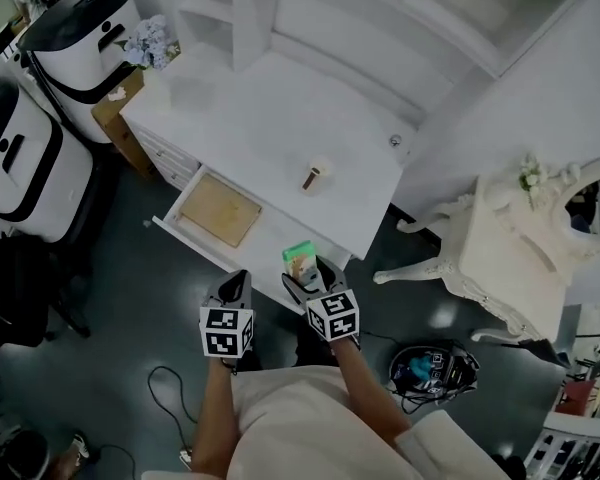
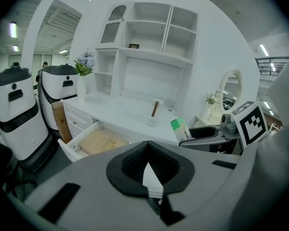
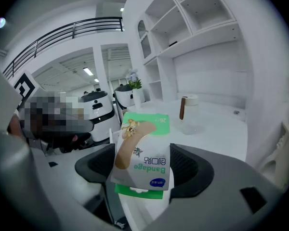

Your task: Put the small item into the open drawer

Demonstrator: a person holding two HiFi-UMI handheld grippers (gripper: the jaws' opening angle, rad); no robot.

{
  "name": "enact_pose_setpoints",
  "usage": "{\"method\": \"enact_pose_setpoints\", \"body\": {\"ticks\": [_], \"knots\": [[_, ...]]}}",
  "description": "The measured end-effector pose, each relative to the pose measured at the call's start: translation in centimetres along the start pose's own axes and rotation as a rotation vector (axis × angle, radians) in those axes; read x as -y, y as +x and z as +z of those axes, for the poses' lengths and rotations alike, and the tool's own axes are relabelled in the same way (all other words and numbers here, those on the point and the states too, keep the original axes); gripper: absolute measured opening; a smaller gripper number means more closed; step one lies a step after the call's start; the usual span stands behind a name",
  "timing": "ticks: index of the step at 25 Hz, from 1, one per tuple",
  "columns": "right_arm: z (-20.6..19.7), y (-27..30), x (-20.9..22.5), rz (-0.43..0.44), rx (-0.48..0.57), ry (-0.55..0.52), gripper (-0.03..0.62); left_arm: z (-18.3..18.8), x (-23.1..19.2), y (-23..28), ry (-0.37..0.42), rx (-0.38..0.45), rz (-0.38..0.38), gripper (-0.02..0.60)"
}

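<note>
Bandage box (image 3: 142, 148) gripped in right gripper (image 1: 305, 280) jaws, apparently mid-carry; next, move left over drawer (image 1: 185, 236) and release; left gripper (image 2: 150, 179) jaws closed, empty.

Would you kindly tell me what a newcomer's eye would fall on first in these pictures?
The green-and-white bandage box stands out, clamped in the right gripper just in front of the white desk. Next comes the open drawer, tan inside, left of the box in the head view. The left gripper is shut with nothing in it.
</note>
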State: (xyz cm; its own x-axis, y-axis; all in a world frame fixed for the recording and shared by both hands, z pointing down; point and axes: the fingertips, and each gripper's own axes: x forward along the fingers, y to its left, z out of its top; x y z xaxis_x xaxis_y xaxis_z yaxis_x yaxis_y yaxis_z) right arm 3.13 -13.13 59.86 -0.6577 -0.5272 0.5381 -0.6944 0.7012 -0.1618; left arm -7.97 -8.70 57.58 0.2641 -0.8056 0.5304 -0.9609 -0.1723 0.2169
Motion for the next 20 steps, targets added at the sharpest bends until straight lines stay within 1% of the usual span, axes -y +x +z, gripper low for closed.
{"method": "enact_pose_setpoints", "body": {"ticks": [5, 10, 17, 20], "knots": [[0.4, 2.6, 0.5, 0.098, -0.061, -0.094, 0.373, 0.2, -0.2, 0.6, -0.036, 0.007, 0.062, 0.015], [0.4, 5.1, 1.1, 0.183, -0.112, -0.171, 0.373, 0.2, 0.5, 1.3, -0.051, 0.003, 0.108, 0.015], [-0.1, 8.5, 0.7, 0.286, -0.171, -0.263, 0.373, 0.5, 1.0, 1.9, -0.060, 0.008, 0.165, 0.015], [-1.0, 9.8, 0.3, 0.323, -0.205, -0.296, 0.373, 0.6, 1.2, 1.7, -0.084, 0.019, 0.190, 0.015]]}}
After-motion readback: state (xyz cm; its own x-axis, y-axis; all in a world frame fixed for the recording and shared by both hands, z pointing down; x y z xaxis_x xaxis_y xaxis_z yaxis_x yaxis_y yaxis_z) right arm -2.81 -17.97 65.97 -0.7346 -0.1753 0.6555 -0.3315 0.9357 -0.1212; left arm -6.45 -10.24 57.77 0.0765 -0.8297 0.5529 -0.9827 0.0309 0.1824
